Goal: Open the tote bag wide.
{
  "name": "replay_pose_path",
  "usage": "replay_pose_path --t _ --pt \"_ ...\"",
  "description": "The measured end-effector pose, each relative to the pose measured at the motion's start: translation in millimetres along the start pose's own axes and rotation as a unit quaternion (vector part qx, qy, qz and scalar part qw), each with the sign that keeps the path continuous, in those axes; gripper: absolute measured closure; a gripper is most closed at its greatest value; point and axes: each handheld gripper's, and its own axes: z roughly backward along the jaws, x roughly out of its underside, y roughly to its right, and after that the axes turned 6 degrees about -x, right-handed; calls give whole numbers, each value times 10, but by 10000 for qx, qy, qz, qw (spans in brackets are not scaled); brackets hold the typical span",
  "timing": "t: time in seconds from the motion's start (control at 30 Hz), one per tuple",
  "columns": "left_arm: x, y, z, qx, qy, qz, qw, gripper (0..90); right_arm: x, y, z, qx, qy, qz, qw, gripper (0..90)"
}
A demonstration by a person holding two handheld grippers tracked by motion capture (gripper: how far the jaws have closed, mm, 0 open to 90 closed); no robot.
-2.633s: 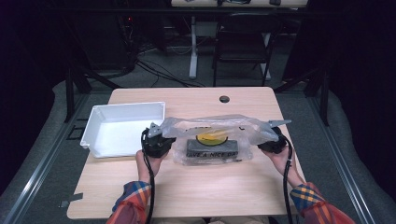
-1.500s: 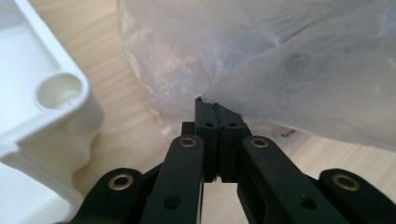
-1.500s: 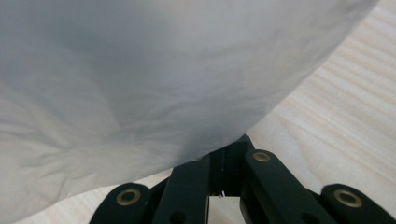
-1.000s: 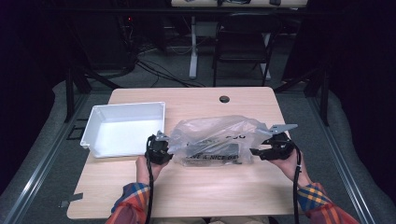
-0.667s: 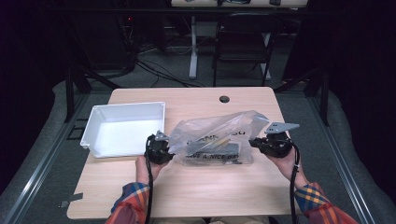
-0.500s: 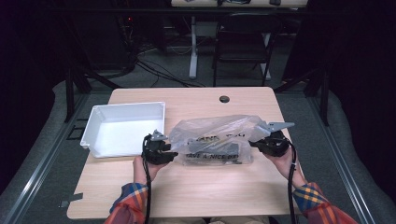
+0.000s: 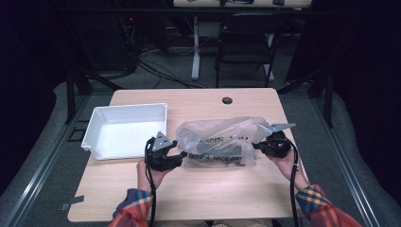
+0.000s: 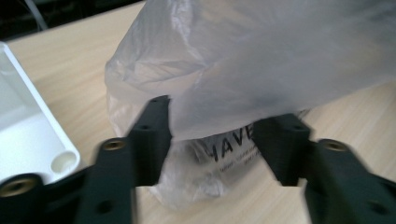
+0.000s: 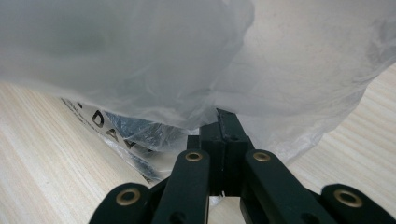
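The left gripper (image 7: 182, 156) sits low and left of centre in the high view, our hand wrapped around its body, and its jaws have just been opening. In the left gripper view we see them stand partly apart, with the plastic bag (image 8: 261, 70) bulging between and above them; whether the pads touch the film we cannot tell. The right gripper (image 7: 257, 145), at the right of centre in the high view, has its jaws pressed together on the bag's edge; in the right gripper view (image 9: 225, 122) the film is pinched at their tips and drapes across the upper frame.

Just past both grippers, the bag (image 7: 222, 139) lies in the middle of the bench (image 7: 198, 198), crumpled and translucent, with dark printed lettering and something dark inside. To its left, the white tray (image 7: 94, 137) rests on the bench. Farther back, near the bench's far edge, there is a small dark round spot (image 7: 227, 100). Beyond the bench, a chair (image 7: 246, 47) stands in the dim upper frame.
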Motion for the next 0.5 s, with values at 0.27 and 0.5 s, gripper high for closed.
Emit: replay_pose_path --t 0.27,0.5 --pt "17 -43 -134 -25 -145 147 9998 888 25 22 -58 -43 -288 71 9995 900" --pt "127 -159 -223 109 -619 212 9978 896 110 86 -164 78 -499 -68 9987 900"
